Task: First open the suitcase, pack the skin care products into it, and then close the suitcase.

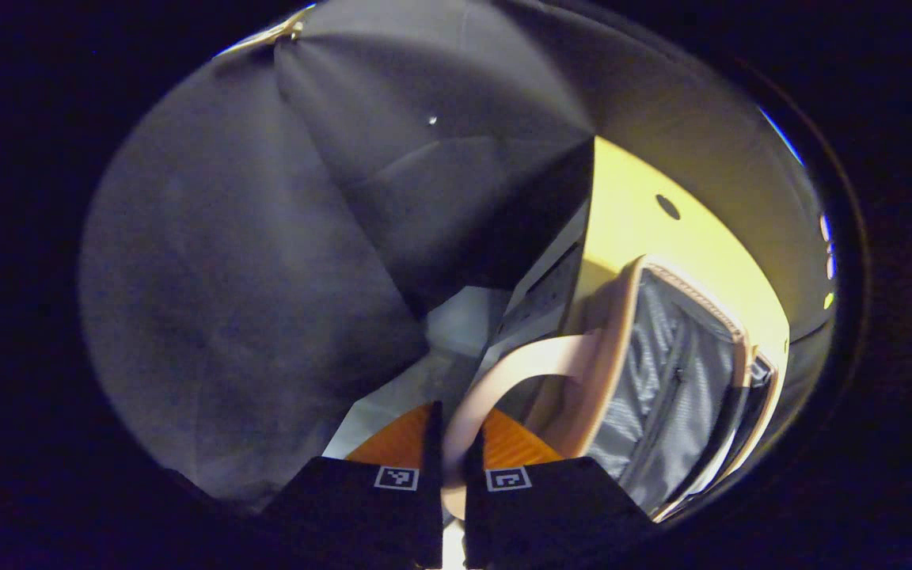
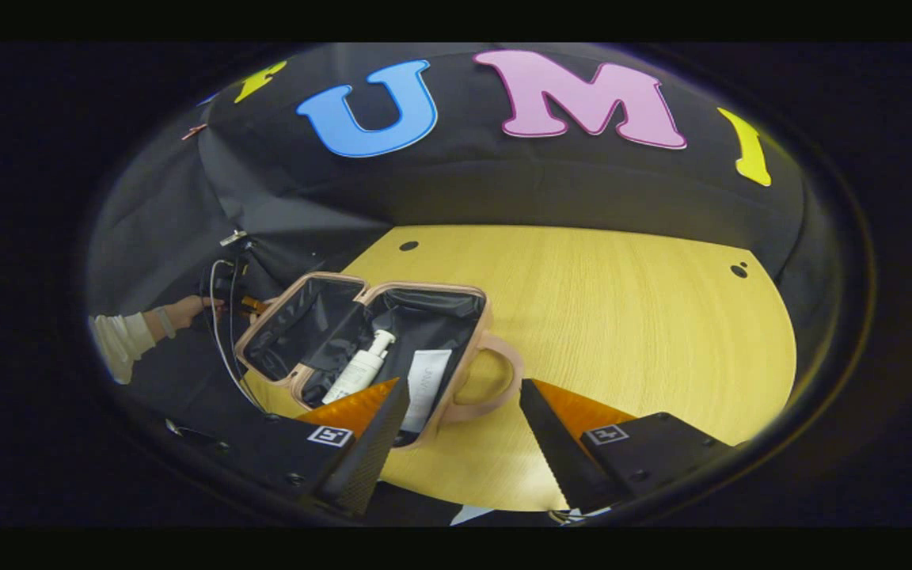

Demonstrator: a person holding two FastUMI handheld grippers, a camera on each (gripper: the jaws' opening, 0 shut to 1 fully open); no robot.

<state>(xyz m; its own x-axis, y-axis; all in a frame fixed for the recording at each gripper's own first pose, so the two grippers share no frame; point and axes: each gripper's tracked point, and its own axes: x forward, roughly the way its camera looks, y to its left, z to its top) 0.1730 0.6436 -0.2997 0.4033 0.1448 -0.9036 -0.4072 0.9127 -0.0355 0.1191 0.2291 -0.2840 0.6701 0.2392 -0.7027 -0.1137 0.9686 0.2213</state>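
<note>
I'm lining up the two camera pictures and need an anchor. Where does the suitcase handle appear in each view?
Left gripper view: the handle arcs from bottom centre, between the left gripper jaws, up to the suitcase.
Right gripper view: the handle sits just below centre, on the open suitcase's near-right side.
Shared landmark: the wooden table, with its dark round hole.
</note>
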